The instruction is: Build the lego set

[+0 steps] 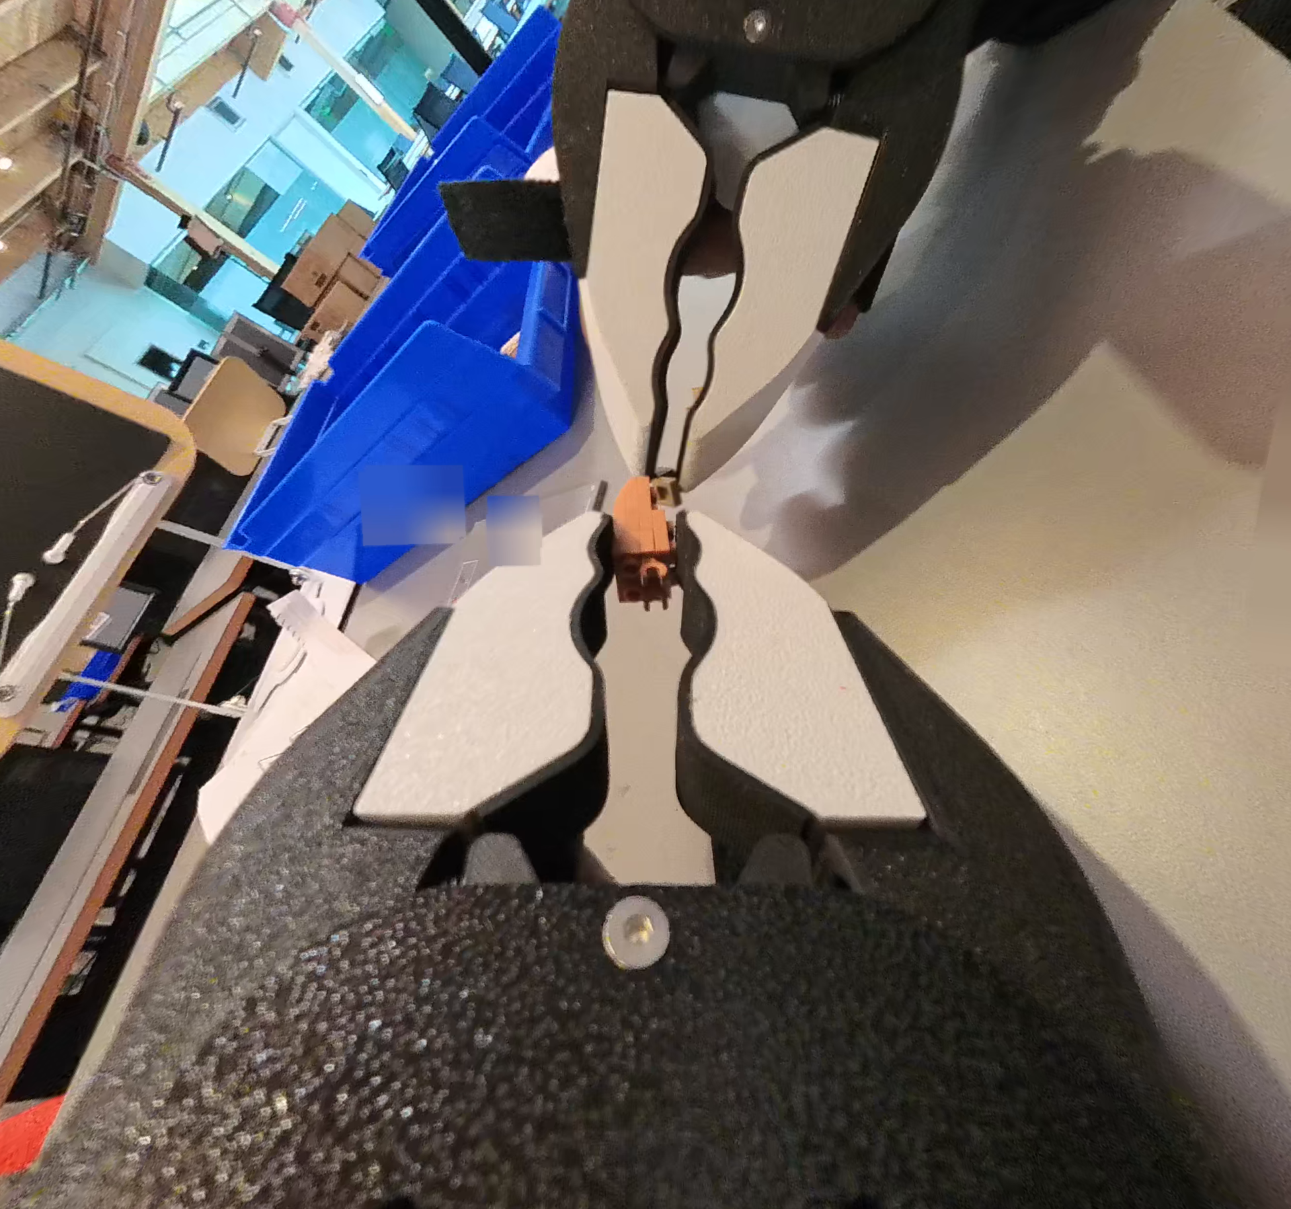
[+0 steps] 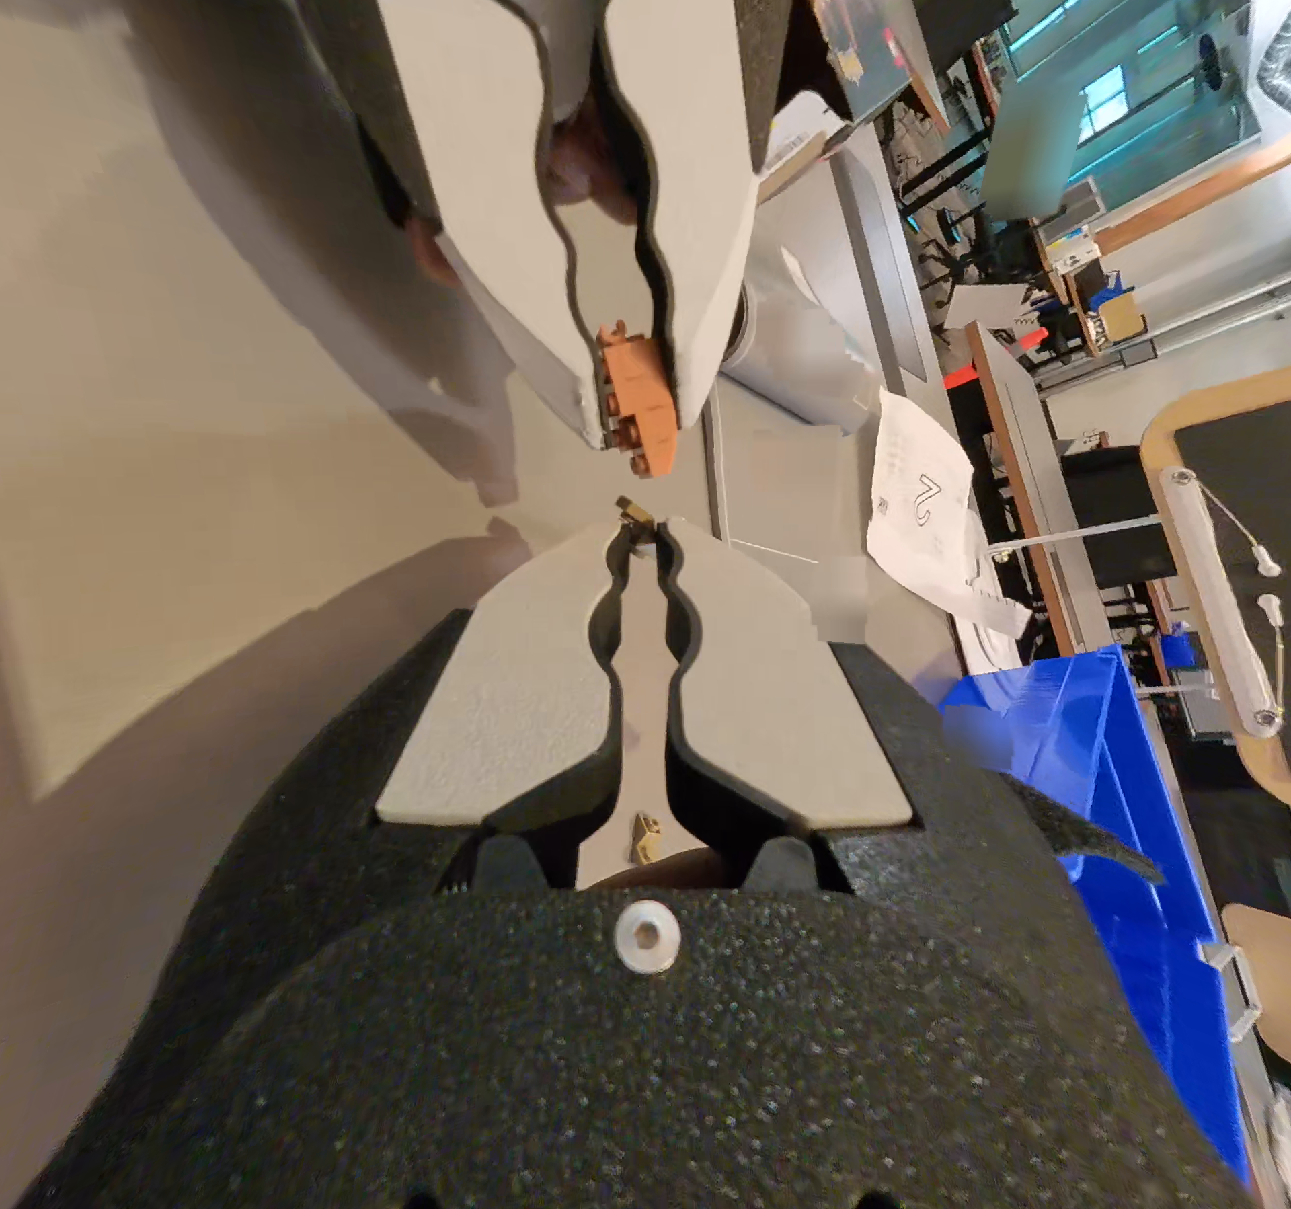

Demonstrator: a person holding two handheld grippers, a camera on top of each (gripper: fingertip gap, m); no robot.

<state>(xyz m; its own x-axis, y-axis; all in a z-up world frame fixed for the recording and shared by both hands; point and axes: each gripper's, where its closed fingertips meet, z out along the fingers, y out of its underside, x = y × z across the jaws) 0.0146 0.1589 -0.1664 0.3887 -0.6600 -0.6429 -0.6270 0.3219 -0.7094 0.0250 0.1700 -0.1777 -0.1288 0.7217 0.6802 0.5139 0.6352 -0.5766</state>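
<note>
left gripper (image 1: 646,547): its two fingers are clamped on an orange-brown brick assembly (image 1: 643,540), pads pressed on both flanks; seen at frame centre in the left wrist view and in the upper centre of the right wrist view.
right gripper (image 2: 639,536): its fingers are drawn almost together, and a small tan piece (image 2: 634,513) is pinched at the very tips; in the left wrist view the same gripper comes down from the top of the frame.
where the pieces are: both are held in the air above the pale table (image 1: 1048,616), tip to tip; the tan piece appears just beside the upper end of the brick assembly, and contact cannot be told.
handling (judged): stacked hard plastic, light, stiff and smooth-faced, so likely slippery under a shallow pinch; the studded joints may part if twisted. The flat side faces look the best place to take hold.
long axis: in the right wrist view the brick assembly is seen running up-down in the frame, its free end pointing down toward the tan piece, studs showing along its left edge.
surroundings: blue bins (image 1: 433,407) at left of the left wrist view; a paper sheet (image 2: 922,512) at right of the right wrist view.
</note>
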